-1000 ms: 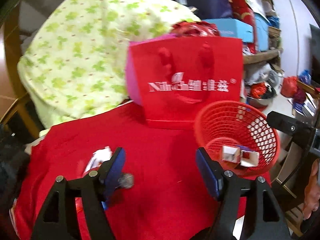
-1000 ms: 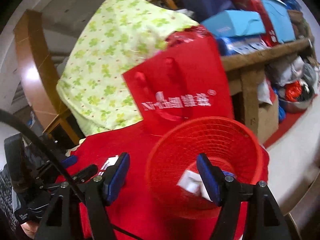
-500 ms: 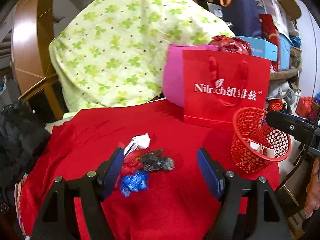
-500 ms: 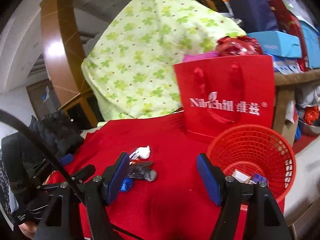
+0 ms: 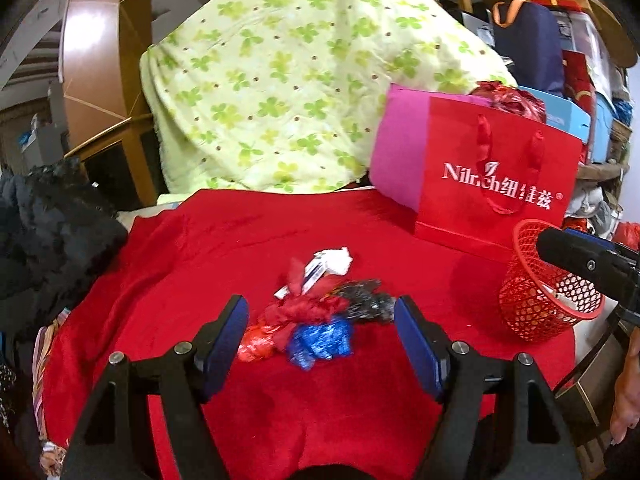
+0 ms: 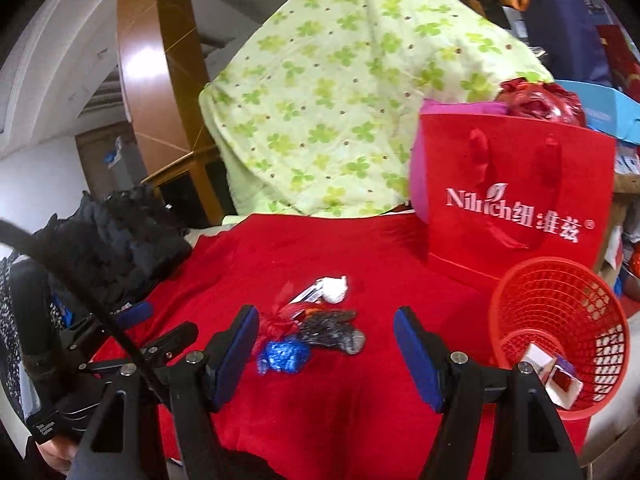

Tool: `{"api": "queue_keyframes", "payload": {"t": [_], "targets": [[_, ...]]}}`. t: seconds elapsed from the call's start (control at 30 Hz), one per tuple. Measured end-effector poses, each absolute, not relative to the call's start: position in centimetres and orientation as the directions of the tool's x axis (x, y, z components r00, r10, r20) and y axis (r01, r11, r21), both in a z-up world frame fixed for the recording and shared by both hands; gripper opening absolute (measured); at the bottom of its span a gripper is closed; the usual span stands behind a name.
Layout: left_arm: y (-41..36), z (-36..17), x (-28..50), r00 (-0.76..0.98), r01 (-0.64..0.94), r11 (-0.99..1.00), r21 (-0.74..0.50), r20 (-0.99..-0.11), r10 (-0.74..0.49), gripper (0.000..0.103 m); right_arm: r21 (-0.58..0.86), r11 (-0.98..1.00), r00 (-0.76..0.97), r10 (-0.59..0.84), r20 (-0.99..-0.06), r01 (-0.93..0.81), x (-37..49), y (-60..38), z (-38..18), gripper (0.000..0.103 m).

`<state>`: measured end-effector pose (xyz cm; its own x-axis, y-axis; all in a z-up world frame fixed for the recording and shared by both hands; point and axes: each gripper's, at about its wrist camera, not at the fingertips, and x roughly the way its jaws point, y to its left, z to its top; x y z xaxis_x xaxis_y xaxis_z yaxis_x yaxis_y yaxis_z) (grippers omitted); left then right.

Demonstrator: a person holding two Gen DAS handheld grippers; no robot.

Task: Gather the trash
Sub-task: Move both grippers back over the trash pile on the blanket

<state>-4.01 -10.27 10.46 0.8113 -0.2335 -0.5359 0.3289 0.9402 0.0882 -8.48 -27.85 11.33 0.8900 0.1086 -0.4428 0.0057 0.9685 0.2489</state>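
Red plush cloth (image 5: 224, 248) covers the bench, with a pale green clover-print quilt (image 5: 288, 80) heaped at the far side. Near the middle lies a small pile of crumpled trash: a white paper wad (image 5: 334, 261), a red foil wrapper (image 5: 296, 312), a blue foil wrapper (image 5: 322, 342) and a dark grey wrapper (image 5: 366, 300). To the right stands a red paper gift bag with white lettering (image 5: 496, 184), and nearer, at the bench's right edge, a red plastic mesh basket (image 6: 560, 320) holding small white cartons (image 6: 554, 372). Left hand-held gripper (image 5: 320, 344) hangs just short of the pile, jaws wide, holding nothing. Right hand-held gripper (image 6: 324, 350) is likewise spread wide and empty, facing the same pile.
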Motion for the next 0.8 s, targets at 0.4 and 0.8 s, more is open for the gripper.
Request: {"api": "queue_keyframes", "payload": {"t": [0.4,0.8], "targets": [[-5.6,8.9,-2.4,0.809,0.258,0.964,0.056,-0.558,-0.184,0.076,0.233,0.970,0.857,0.174,-0.484,-0.065,-5.3,-23.2,9.8,0.073],[-3.1,6.1,0.2,0.784,0.210,0.977,0.038,-0.604,-0.145,0.076,0.286,0.957,0.809,0.207,-0.550,-0.050,-1.2,-22.6,6.4,0.073]]}}
